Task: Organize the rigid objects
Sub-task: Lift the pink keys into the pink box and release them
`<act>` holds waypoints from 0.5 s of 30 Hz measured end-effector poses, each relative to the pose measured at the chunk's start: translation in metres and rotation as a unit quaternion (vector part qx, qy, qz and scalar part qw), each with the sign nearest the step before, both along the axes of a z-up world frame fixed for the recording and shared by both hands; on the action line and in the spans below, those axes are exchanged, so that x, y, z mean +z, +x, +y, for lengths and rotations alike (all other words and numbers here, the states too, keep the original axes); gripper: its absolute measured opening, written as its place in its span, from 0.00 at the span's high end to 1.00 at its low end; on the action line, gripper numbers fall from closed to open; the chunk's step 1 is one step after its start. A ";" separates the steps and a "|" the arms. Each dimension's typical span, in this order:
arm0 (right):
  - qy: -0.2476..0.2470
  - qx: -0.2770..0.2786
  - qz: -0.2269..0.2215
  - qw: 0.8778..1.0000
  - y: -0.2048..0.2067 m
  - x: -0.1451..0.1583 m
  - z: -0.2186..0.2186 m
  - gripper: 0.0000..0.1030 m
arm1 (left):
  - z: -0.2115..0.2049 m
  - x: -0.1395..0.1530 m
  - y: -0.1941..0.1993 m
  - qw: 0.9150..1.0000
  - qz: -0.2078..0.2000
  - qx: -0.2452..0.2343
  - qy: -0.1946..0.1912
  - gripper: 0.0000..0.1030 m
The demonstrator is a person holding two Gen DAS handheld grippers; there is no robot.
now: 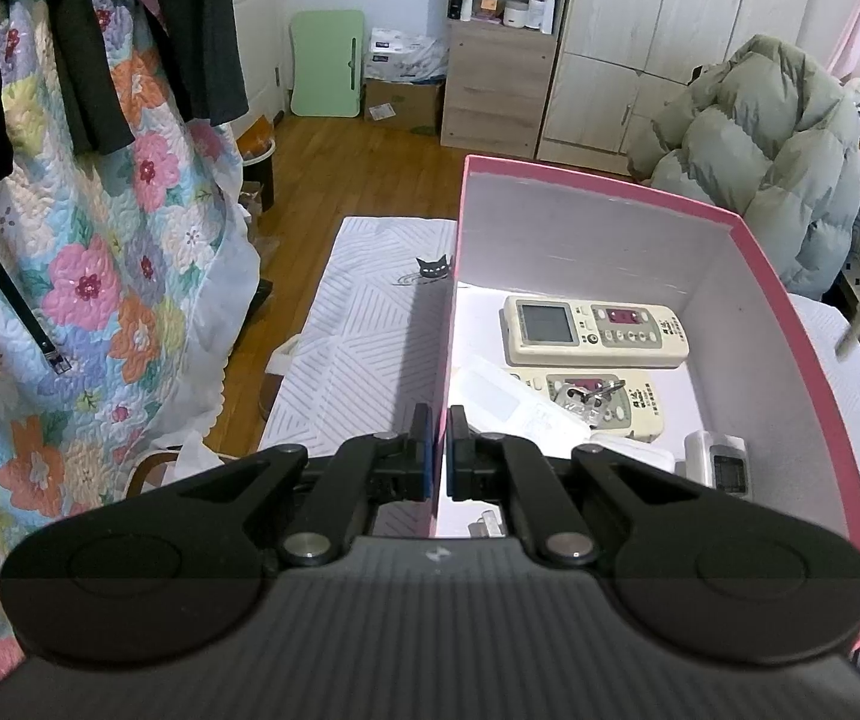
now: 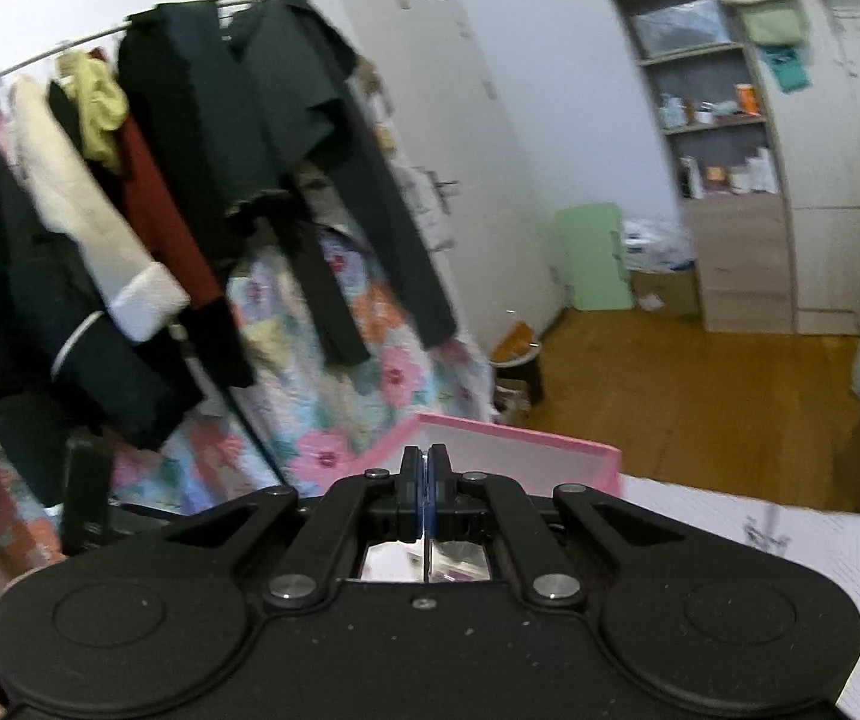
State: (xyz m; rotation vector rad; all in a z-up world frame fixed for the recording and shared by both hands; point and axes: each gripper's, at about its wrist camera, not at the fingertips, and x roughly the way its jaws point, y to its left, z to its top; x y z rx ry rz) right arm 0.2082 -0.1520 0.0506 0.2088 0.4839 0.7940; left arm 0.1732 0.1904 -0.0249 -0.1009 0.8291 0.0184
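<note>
An open pink box (image 1: 790, 324) with white insides stands on a white patterned mat (image 1: 369, 324). In it lie two cream remote controls (image 1: 595, 330) (image 1: 628, 405), the nearer one with a metal key (image 1: 589, 393) on it. Beside them lie a white translucent case (image 1: 502, 396), a white plug block (image 1: 634, 450) and a small white device with a screen (image 1: 724, 462). My left gripper (image 1: 440, 420) is shut on the box's left wall, one pad on each side. My right gripper (image 2: 426, 459) is shut with nothing visible between its pads, raised above the box's near corner (image 2: 520, 438).
A clothes rack with dark coats (image 2: 285, 138) and a floral quilt (image 1: 99, 276) stands to the left. A grey-green puffer jacket (image 1: 760, 144) lies behind the box. A blurred grey object (image 1: 856, 330) shows at the right edge. Shelves (image 1: 508, 12), a wardrobe and wooden floor (image 1: 345, 168) lie beyond.
</note>
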 end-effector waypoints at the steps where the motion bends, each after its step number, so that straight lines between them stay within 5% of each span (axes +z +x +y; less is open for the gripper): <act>1: -0.001 0.008 -0.003 1.000 0.002 0.003 0.007 0.97 | 0.000 0.000 0.000 1.000 -0.001 0.000 0.000 0.97; 10: -0.044 0.043 0.015 0.998 0.026 -0.013 0.058 0.98 | -0.004 0.002 -0.002 1.000 -0.001 -0.009 0.010 0.97; 15: -0.072 0.017 0.045 0.996 0.055 -0.037 0.072 0.98 | -0.005 0.002 -0.002 1.000 -0.002 -0.010 0.012 0.97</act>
